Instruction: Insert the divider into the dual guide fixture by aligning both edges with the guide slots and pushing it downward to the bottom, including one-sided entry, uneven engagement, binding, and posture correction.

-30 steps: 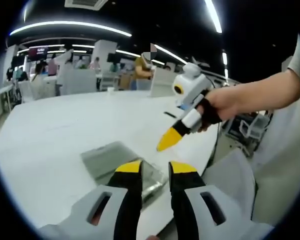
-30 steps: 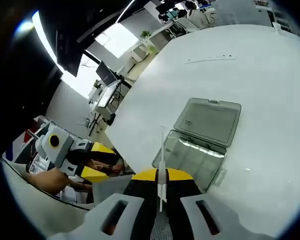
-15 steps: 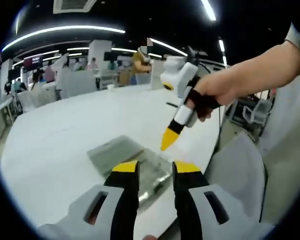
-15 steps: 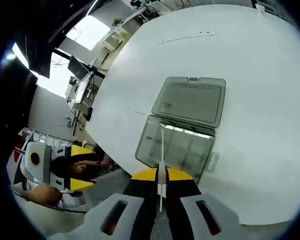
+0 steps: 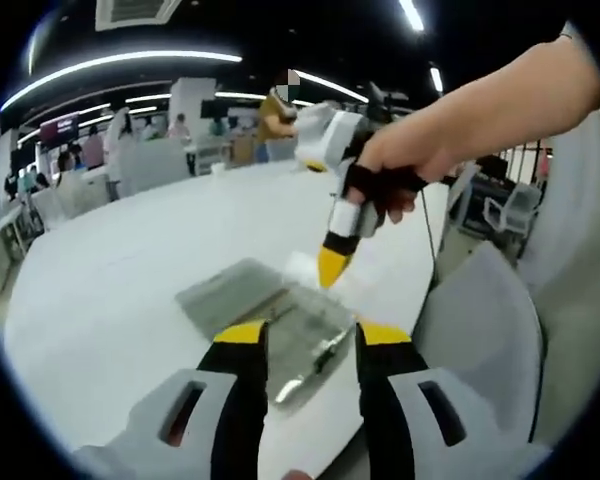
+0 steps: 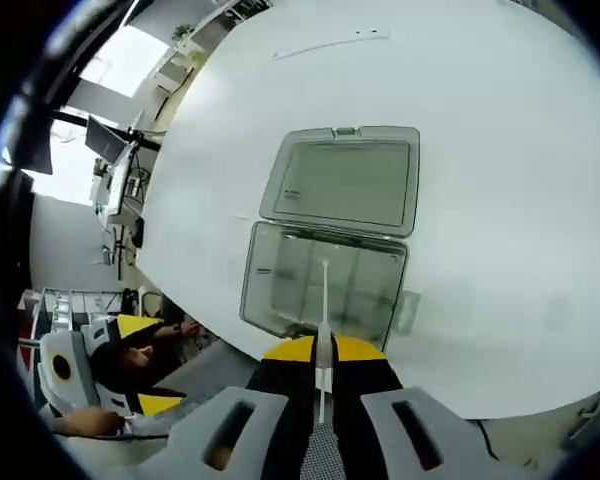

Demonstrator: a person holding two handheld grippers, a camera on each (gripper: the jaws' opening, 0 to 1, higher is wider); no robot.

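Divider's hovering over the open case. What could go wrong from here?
1. The right hand-held gripper pinches the thin divider only at its lower end, so it may tilt and enter one slot first, then bind.
2. The clear case sits near the table edge and nothing holds it; the left hand-held gripper is open and off it, so a hard push could slide it.
3. The guide slots are hard to see through the clear plastic, so misalignment seems likely.

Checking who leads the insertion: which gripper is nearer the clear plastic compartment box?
Right. The right gripper, holding the thin white divider, hangs just above the clear plastic compartment box; the left gripper waits off its near edge.
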